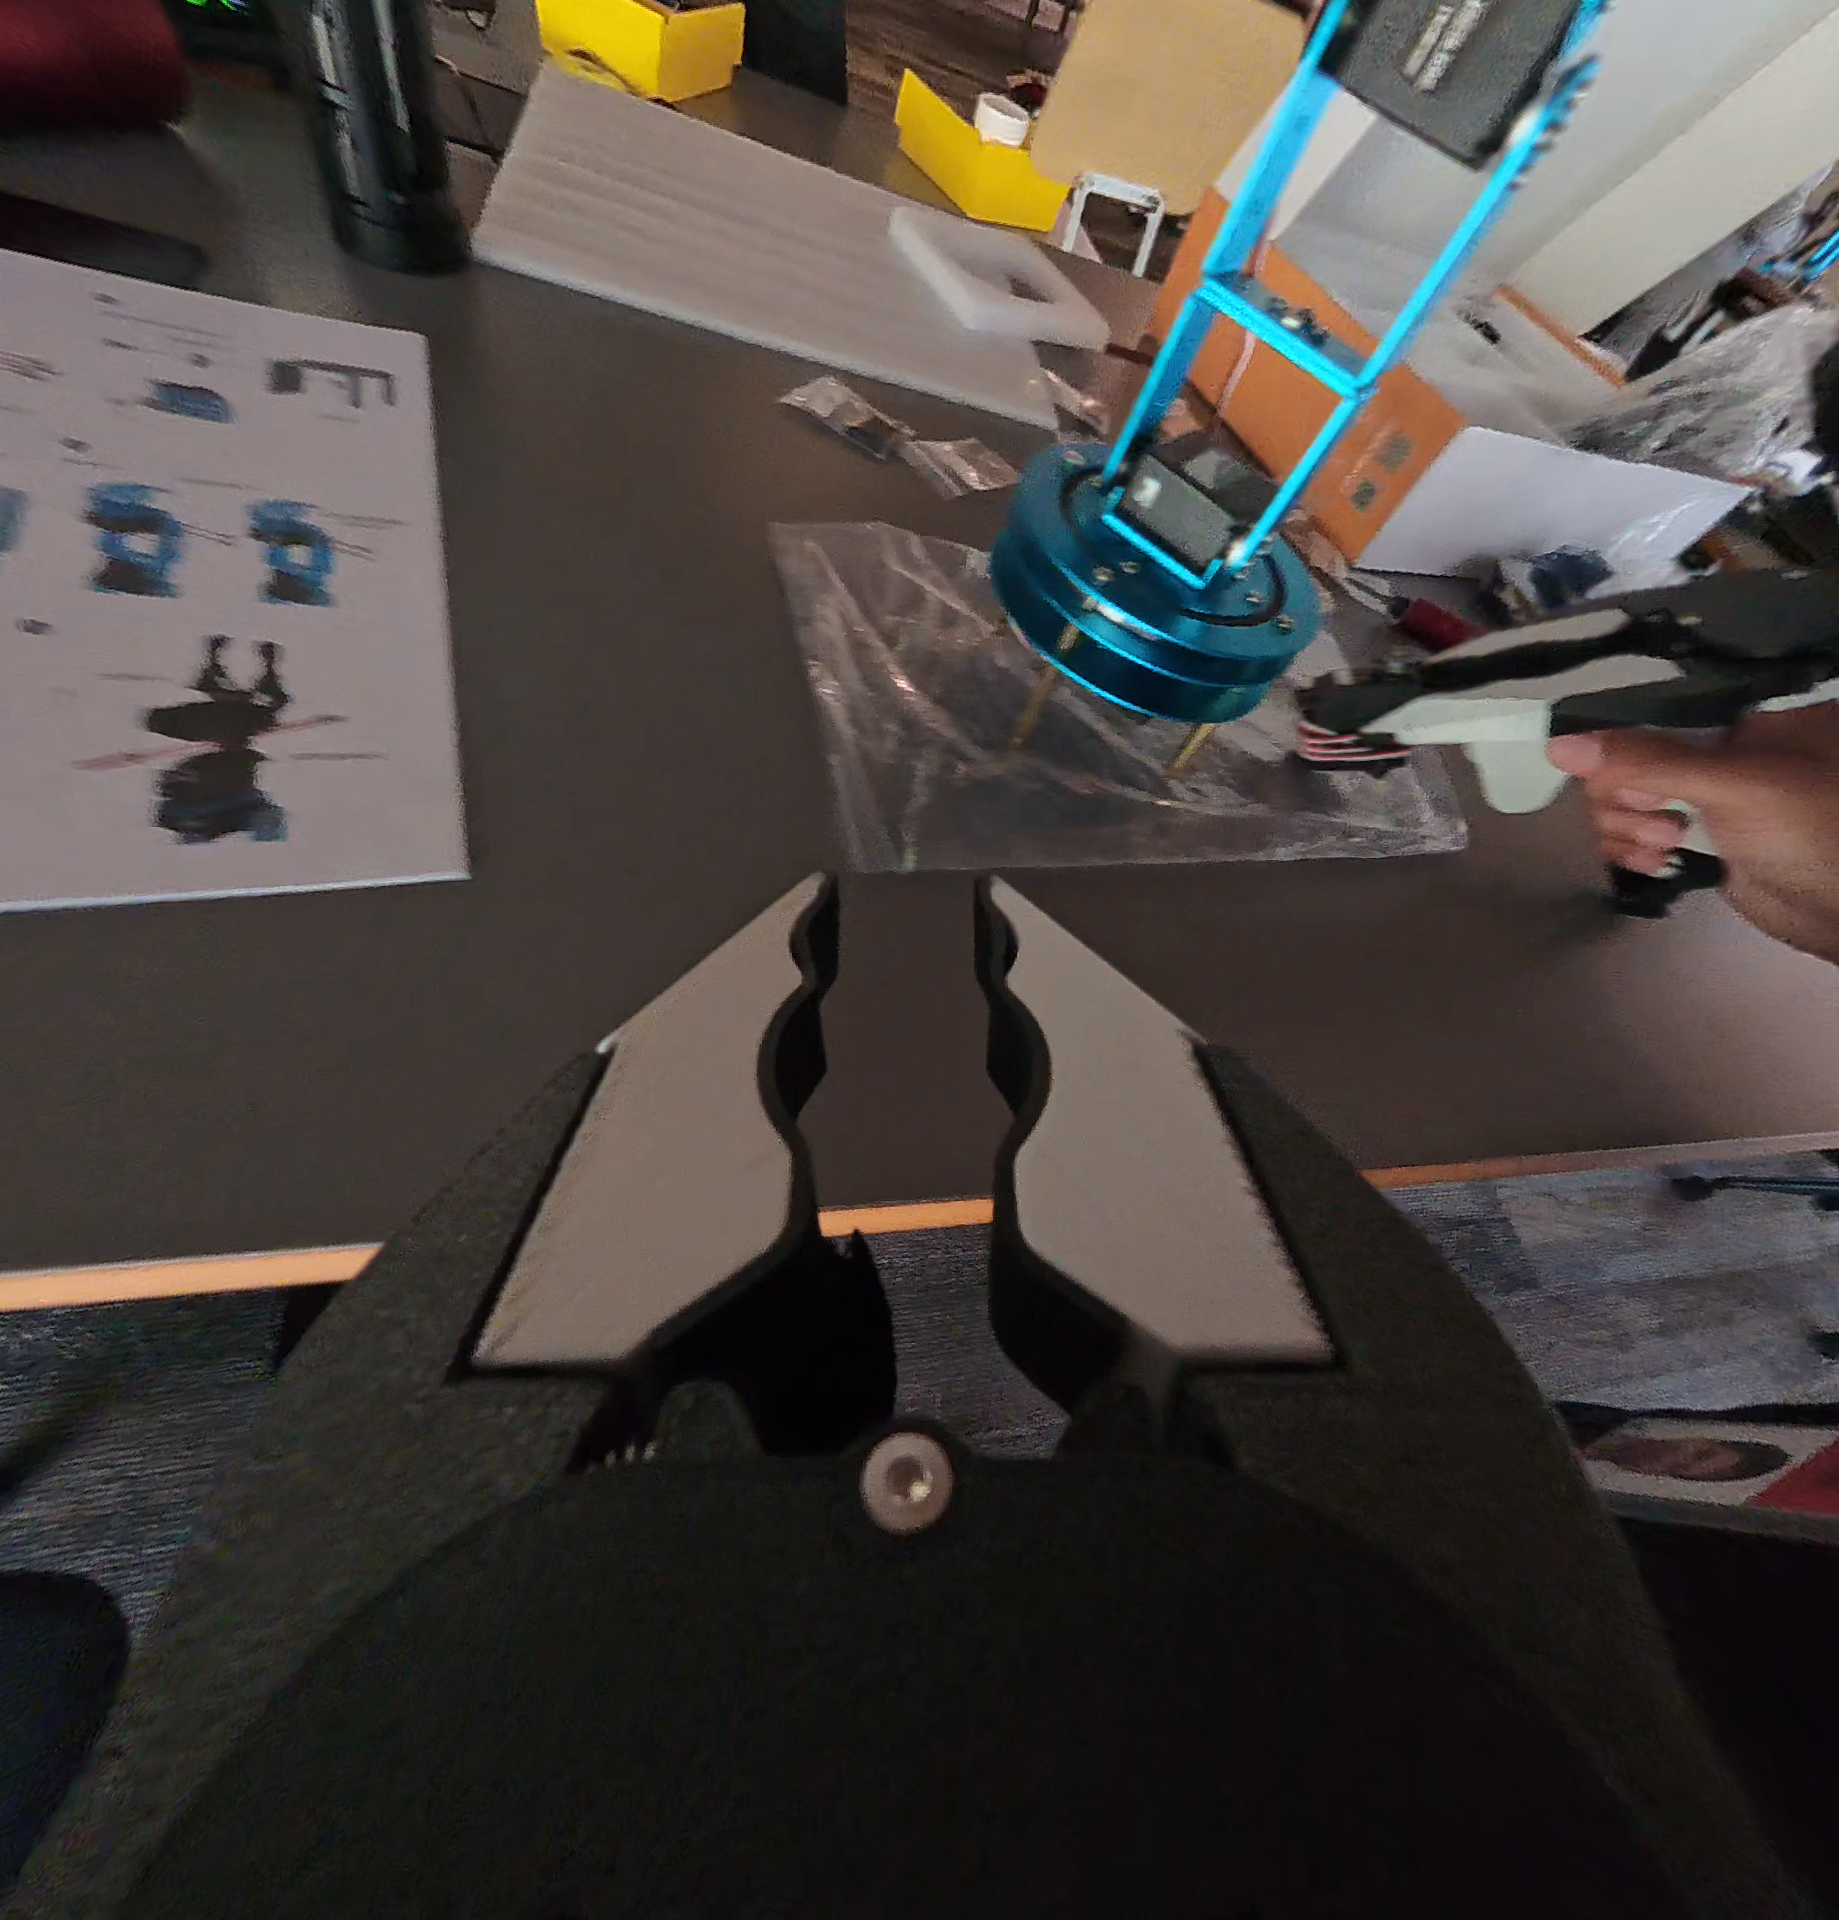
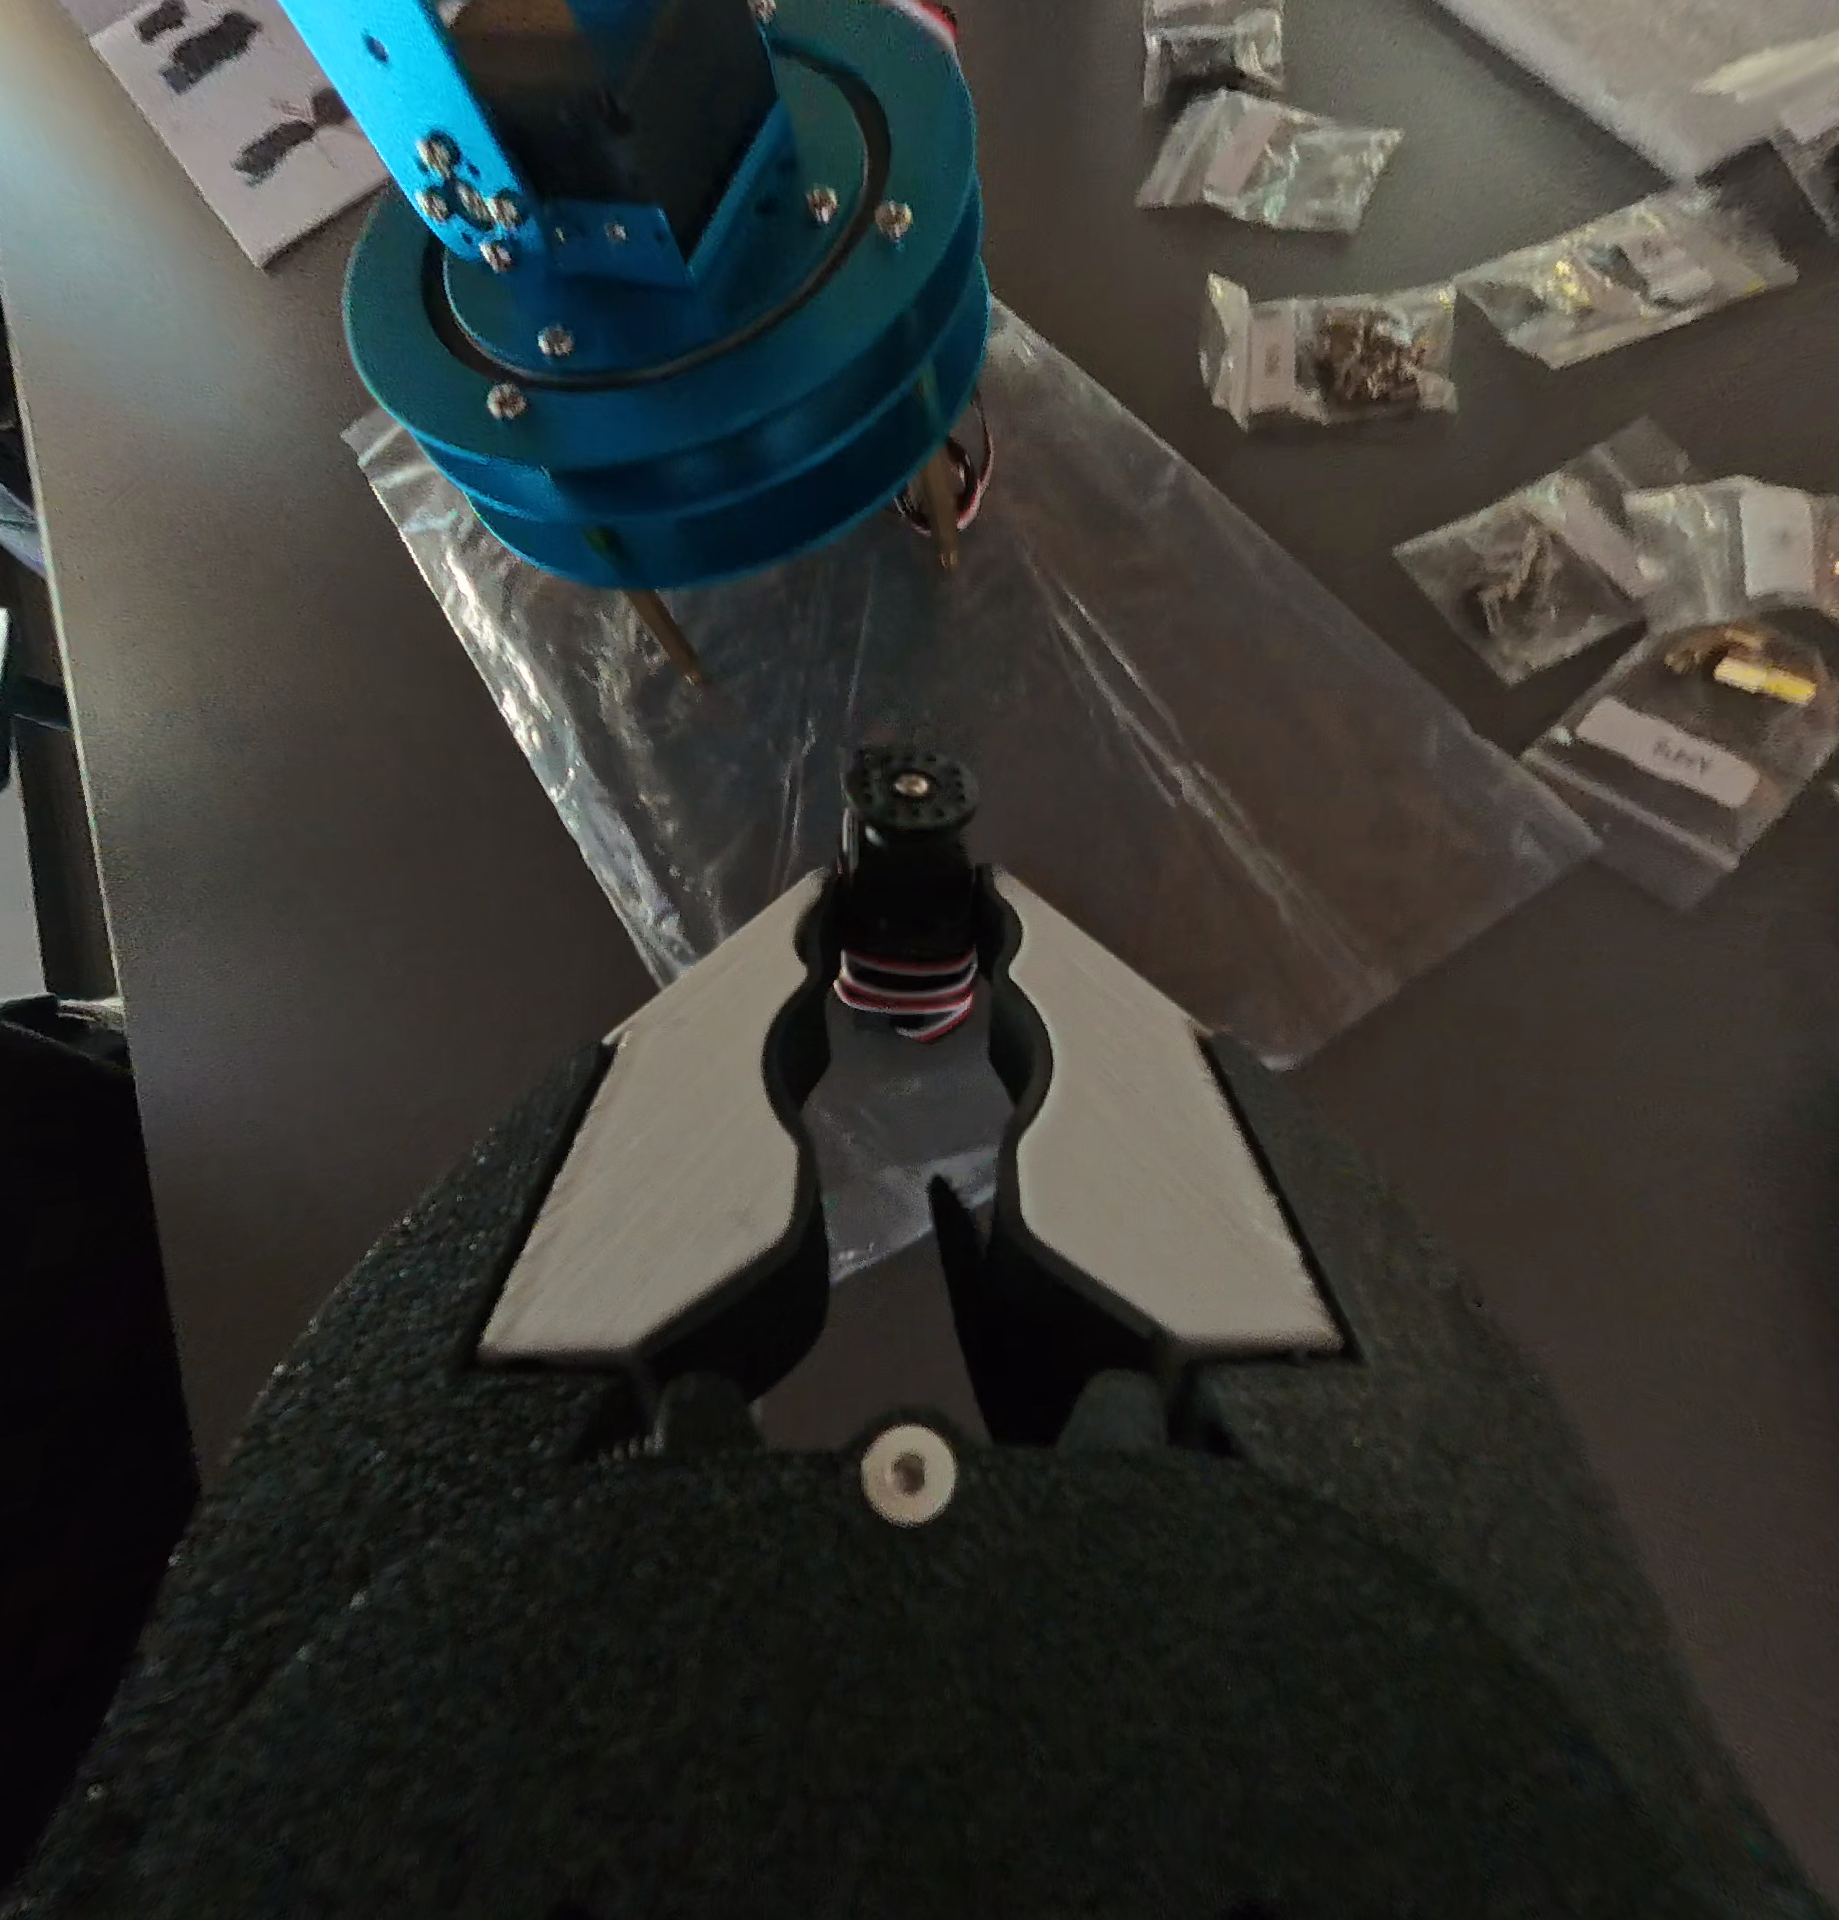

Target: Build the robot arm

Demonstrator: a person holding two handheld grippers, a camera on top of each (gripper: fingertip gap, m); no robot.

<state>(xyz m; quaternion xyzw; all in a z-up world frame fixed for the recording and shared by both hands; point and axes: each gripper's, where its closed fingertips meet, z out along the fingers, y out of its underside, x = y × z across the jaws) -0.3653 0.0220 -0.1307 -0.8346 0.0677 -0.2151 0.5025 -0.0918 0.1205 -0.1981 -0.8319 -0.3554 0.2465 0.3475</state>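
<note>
Bench: dark top, pale wood front edge.
Printed sheet: lay toward the bench's left side; its writing was blurred.
Clear plastic bag: flat, mid-bench.
Blue round base: tilted, brass legs over the bag.
Small parts bags: scattered right, white labels.
Left gripper: jaws spread, nothing between them, above the front edge.
Right gripper: pinching a black servo with coiled wire, over the bag.
</note>
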